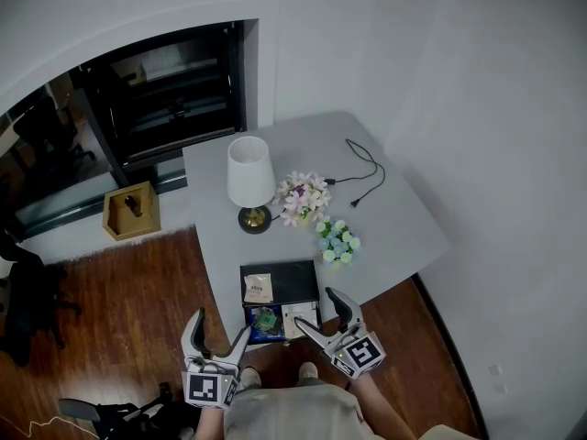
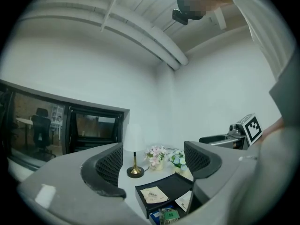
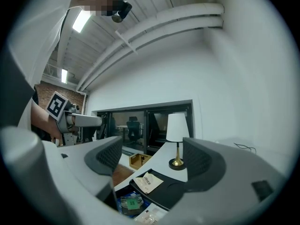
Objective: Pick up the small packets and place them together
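Observation:
A tan packet lies on a black tray at the near edge of the grey table. Just in front of it, a green packet and a white packet rest on a blue box. My left gripper hovers below the box, open and empty. My right gripper is open beside the white packet, holding nothing. The left gripper view shows the tan packet, green packet and white packet beyond open jaws. The right gripper view shows the tan packet and green packet likewise.
A white lamp, a pink flower bunch, a blue-white flower bunch and a black cable sit farther back on the table. A wooden box stands on the floor to the left, by dark glass doors.

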